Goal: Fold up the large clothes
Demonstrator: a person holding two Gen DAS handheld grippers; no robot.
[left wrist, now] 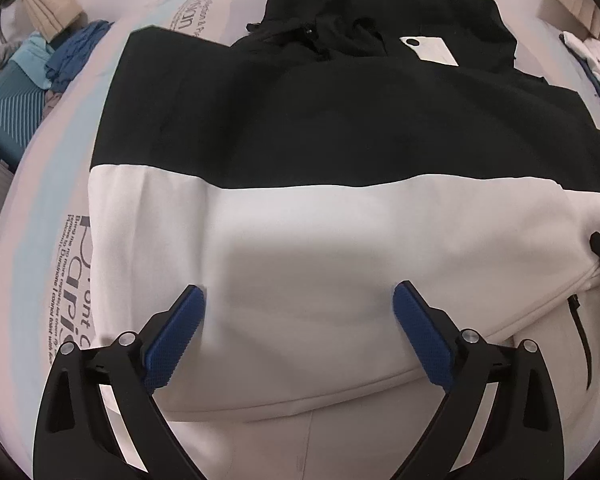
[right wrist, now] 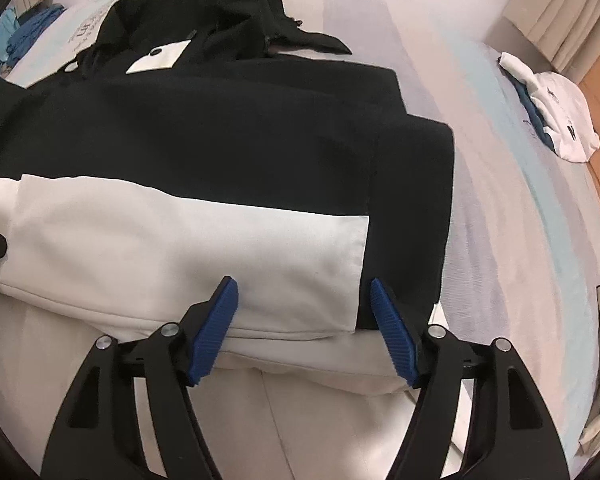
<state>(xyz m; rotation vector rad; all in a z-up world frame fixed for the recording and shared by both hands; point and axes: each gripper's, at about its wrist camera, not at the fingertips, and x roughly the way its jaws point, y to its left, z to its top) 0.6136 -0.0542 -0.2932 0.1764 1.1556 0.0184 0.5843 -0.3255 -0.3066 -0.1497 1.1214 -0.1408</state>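
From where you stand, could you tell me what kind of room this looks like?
Most likely a bedroom. The black-and-white jacket lies on a bed covered with a printed sheet, a teal suitcase stands beside it, and other clothes sit at the bed's edge.

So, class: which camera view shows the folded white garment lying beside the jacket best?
The right wrist view: the folded white garment lies whole on the bed, right of the jacket. The left wrist view shows only its cropped edge.
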